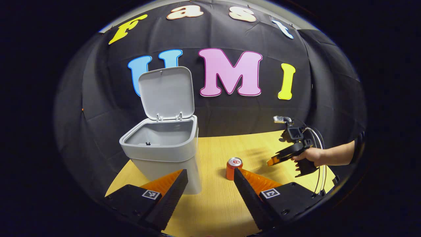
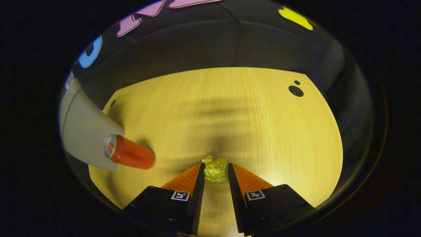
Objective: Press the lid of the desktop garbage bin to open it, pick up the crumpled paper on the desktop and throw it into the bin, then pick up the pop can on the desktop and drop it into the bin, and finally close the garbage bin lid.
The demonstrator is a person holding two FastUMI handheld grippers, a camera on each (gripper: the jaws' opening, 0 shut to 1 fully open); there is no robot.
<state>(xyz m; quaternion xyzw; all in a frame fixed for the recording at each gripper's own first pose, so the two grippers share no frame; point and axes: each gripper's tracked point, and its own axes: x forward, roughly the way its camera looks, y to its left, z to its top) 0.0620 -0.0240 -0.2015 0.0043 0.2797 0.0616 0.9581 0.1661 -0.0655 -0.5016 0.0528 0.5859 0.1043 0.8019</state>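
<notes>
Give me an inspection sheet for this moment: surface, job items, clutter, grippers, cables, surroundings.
Surface: wooden table, two dark holes near its far corner.
Bin: upright on the table, lid open, inside looks empty.
Can: upright on the table beside the bin, untouched.
Paper: crumpled, between the right hand-held gripper's fingers, both touching it.
Clutter: nothing seen.
Left hand-held gripper: open, empty, facing bin and can.
Cables: white and black leads loop from the right hand-held gripper by the hand.
Surroundings: black cloth wall.
</notes>
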